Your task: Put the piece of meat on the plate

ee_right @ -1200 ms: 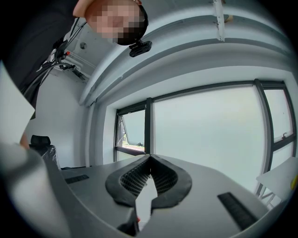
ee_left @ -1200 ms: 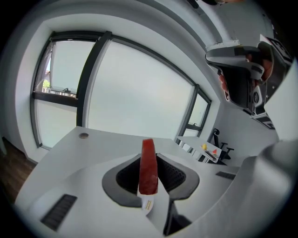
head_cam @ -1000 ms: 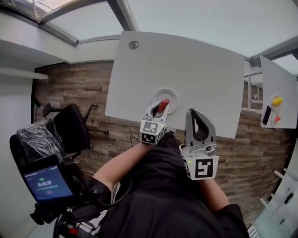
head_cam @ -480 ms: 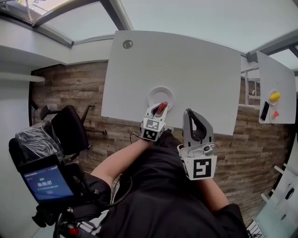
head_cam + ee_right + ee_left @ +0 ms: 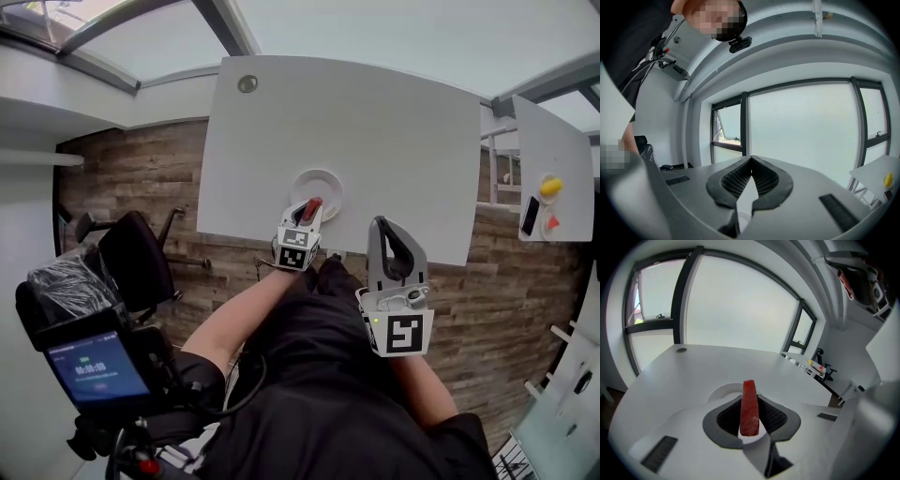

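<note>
1. One second on, the left gripper (image 5: 309, 208) has sunk toward the plate (image 5: 325, 180). Its jaws still pinch the red meat (image 5: 749, 408), which stands on edge over the plate's near rim.
2. Right gripper (image 5: 385, 227) is a little lower, jaws pressed together on nothing.
3. Count: two grippers, one meat, one plate, two tables.
4. Plate lies close to the table's (image 5: 375, 122) near edge, and white top spreads far and right of it.
5. Right gripper hangs at that edge, right of the plate and apart from it.
6. Second table (image 5: 562, 150) stands far right across a gap.

White table (image 5: 375, 122) on wood-plank floor (image 5: 122, 178); black office chair (image 5: 141, 262) left; large windows (image 5: 736, 305) beyond.
</note>
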Tool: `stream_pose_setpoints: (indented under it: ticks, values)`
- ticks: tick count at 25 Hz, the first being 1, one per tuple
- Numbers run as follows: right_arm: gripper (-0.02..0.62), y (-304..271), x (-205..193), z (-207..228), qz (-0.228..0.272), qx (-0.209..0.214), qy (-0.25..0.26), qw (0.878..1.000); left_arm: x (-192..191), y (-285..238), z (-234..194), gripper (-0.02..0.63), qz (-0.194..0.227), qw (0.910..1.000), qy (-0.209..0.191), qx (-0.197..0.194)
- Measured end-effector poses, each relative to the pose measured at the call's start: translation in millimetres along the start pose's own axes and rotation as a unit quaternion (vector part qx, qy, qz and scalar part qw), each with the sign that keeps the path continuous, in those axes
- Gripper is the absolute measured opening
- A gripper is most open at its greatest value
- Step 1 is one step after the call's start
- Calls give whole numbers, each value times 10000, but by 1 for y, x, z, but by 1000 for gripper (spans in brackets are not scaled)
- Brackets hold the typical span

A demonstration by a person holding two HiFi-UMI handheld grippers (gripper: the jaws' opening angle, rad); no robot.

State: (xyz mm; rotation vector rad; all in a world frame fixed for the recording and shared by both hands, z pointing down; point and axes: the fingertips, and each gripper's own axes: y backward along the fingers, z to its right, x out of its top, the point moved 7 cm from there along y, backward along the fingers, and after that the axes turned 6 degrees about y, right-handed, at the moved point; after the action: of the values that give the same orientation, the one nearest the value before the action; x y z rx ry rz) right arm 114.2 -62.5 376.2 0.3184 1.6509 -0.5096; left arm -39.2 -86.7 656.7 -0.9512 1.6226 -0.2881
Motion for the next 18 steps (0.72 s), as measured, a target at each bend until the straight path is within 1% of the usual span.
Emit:
stream_pose_setpoints:
  ticks: [3, 6, 11, 15, 18]
  values:
    - [5, 4, 0, -2, -58, -11, 5, 10000, -13, -8, -1, 95, -253, 9995, 165, -80]
    - [5, 7, 3, -7, -52, -5, 5, 10000, -17, -12, -1, 95, -364, 9990, 226, -104]
    - [5, 14, 2, -6, -133, -116, 50, 9998, -14, -15, -2, 95, -269, 9988, 332, -224]
    - [5, 20, -4, 2, -284, -255, 49, 9993, -8, -18, -2, 95, -244, 9992, 168, -256]
    - [5, 23, -4, 0, -285, -326, 69, 9990, -8, -21, -5, 95, -252, 9993, 155, -223]
